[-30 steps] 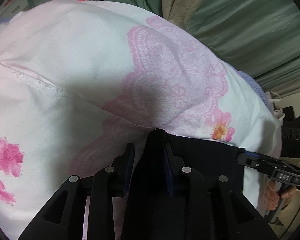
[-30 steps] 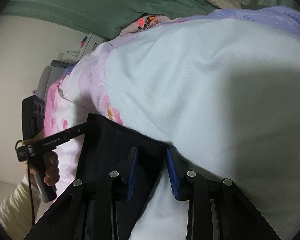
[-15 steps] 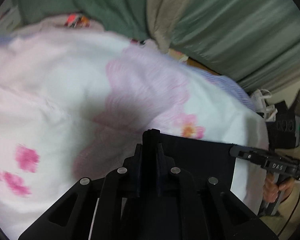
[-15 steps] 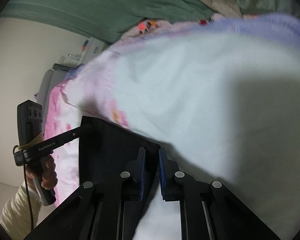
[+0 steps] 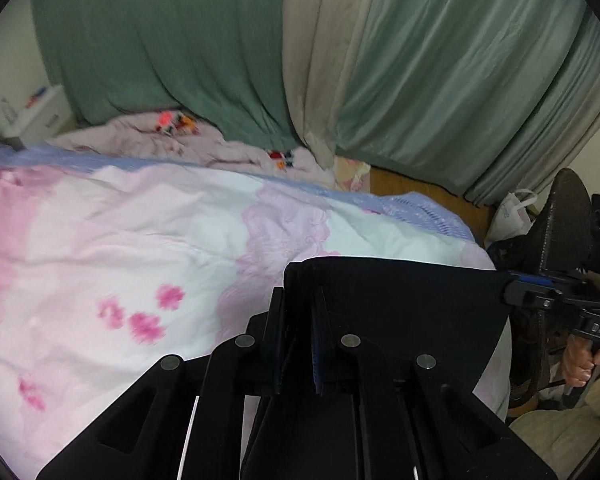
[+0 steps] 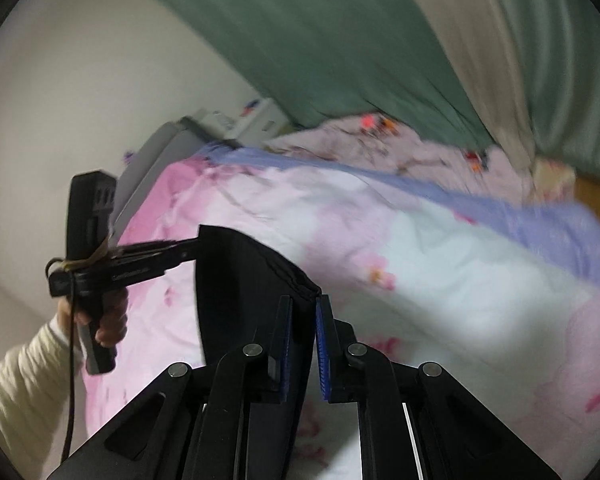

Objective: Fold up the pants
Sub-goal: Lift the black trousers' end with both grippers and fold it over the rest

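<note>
Left gripper (image 5: 299,312) and right gripper (image 6: 303,312) each clamping black pants (image 5: 400,304) top edge, lifted over floral bedspread (image 5: 120,260)

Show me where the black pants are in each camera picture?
Left wrist view: the black pants fill the lower middle, one corner pinched in the left gripper, the other by the right gripper at the right edge.
Right wrist view: the pants hang lower left of center, pinched in the right gripper.
Shared landmark: the pink flowered bedspread behind them.
</note>
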Tool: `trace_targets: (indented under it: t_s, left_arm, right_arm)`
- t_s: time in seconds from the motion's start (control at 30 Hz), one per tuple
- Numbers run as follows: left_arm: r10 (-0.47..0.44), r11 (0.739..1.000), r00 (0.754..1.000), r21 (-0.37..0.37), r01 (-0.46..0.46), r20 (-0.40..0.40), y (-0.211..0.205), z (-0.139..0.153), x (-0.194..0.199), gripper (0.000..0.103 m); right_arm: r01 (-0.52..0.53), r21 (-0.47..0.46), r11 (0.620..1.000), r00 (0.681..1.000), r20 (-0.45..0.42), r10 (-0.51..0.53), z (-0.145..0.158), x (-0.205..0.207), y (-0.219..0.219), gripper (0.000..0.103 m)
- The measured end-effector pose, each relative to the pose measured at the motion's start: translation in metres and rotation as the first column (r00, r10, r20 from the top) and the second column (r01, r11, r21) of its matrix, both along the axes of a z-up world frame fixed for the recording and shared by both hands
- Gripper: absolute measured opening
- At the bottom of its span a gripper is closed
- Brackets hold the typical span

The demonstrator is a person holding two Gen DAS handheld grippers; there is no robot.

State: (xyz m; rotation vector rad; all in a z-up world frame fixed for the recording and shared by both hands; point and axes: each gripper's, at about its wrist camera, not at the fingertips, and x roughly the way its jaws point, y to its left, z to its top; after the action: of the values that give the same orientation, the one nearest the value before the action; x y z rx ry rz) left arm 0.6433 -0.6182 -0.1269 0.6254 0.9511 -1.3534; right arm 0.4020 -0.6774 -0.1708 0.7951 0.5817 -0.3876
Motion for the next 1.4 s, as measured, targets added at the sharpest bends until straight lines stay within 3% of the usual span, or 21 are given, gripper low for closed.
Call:
trace_targets:
  t_s: [0.13, 0.27, 0.4, 0.53, 0.77, 1.07, 1.13, 1.2, 1.23, 1.3, 1.4]
  left_arm:
    - [0.077, 0.996, 0.997, -0.048, -0.075, 0.026, 0.062, 0.028, -0.009, 0.013]
    - [0.155, 0.985, 0.987, -0.079, -0.152, 0.035, 0.128, 0.038, -0.013, 0.013]
    - [0.246, 0.964, 0.969, -0.108, -0.244, -0.001, 0.202, 0.038, -0.011, 0.013]
    - [0.309, 0.947, 0.951, -0.09, -0.309, -0.018, 0.277, 0.021, -0.01, 0.013]
    - [0.398, 0.917, 0.915, -0.008, -0.399, -0.061, 0.379, -0.04, 0.003, 0.013]
    - [0.455, 0.884, 0.89, 0.138, -0.447, -0.032, 0.453, -0.132, -0.006, 0.014]
    - [0.485, 0.861, 0.874, 0.186, -0.474, -0.017, 0.468, -0.149, -0.007, 0.025]
    - [0.522, 0.837, 0.852, 0.222, -0.501, -0.044, 0.484, -0.162, -0.007, 0.048]
    - [0.551, 0.82, 0.832, 0.226, -0.526, -0.065, 0.495, -0.165, -0.007, 0.054]
    - [0.603, 0.792, 0.789, 0.213, -0.573, -0.121, 0.512, -0.165, -0.008, 0.057]
    - [0.659, 0.751, 0.703, 0.178, -0.636, -0.269, 0.535, -0.165, -0.006, 0.06]
  right_arm:
    - [-0.087, -0.103, 0.991, 0.996, 0.001, 0.088, 0.045, 0.001, 0.048, 0.011]
    - [-0.179, -0.168, 0.969, 0.984, -0.023, 0.178, 0.07, 0.005, 0.103, 0.011]
    - [-0.275, -0.237, 0.932, 0.961, -0.065, 0.267, 0.085, 0.01, 0.165, 0.011]
    - [-0.371, -0.283, 0.885, 0.929, -0.111, 0.354, 0.088, 0.017, 0.227, 0.011]
    - [-0.534, -0.286, 0.795, 0.845, -0.216, 0.49, 0.06, 0.037, 0.342, 0.011]
    - [-0.742, -0.194, 0.642, 0.656, -0.407, 0.635, -0.026, 0.055, 0.463, 0.011]
    - [-0.778, -0.17, 0.605, 0.607, -0.454, 0.652, -0.049, 0.06, 0.482, 0.01]
    - [-0.81, -0.153, 0.565, 0.558, -0.497, 0.665, -0.073, 0.062, 0.497, 0.004]
    - [-0.821, -0.139, 0.554, 0.539, -0.508, 0.672, -0.079, 0.063, 0.501, 0.004]
    - [-0.838, -0.104, 0.536, 0.503, -0.528, 0.685, -0.096, 0.065, 0.511, 0.004]
    - [-0.862, -0.062, 0.503, 0.451, -0.548, 0.705, -0.114, 0.066, 0.523, 0.004]
